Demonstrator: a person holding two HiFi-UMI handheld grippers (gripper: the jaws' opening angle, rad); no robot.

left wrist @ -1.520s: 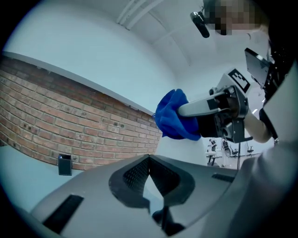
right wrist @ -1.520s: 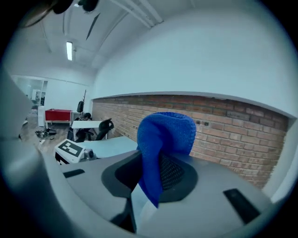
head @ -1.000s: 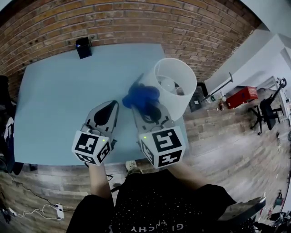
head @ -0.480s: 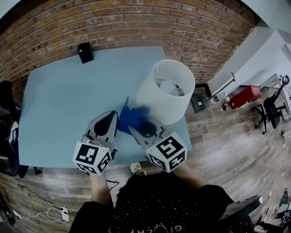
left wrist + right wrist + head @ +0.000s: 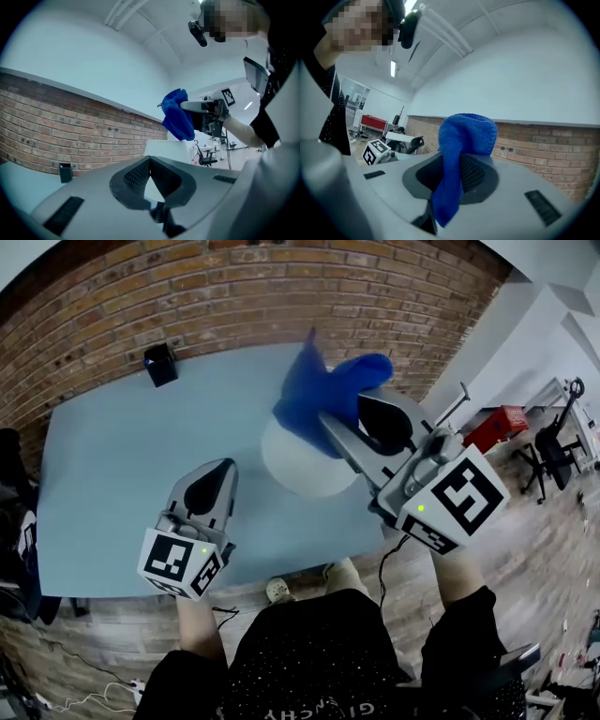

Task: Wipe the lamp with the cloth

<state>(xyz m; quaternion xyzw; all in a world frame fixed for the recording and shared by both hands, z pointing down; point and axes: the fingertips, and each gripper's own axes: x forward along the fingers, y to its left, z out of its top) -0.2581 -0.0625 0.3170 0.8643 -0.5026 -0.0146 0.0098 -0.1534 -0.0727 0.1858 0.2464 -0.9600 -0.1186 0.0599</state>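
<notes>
Cloth (image 5: 314, 397) pinched in right gripper (image 5: 352, 418) hides part of lamp (image 5: 298, 468); left gripper (image 5: 223, 468) pressed together, empty.

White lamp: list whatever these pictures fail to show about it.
- Head view: the blue cloth and the right gripper cover most of the white lamp; its opening, bulb and base are hidden.
- Left gripper view: the left gripper hides the lamp's lower part with its own body; whether the cloth touches the lamp cannot be told.
- Right gripper view: the lamp is out of frame.
</notes>
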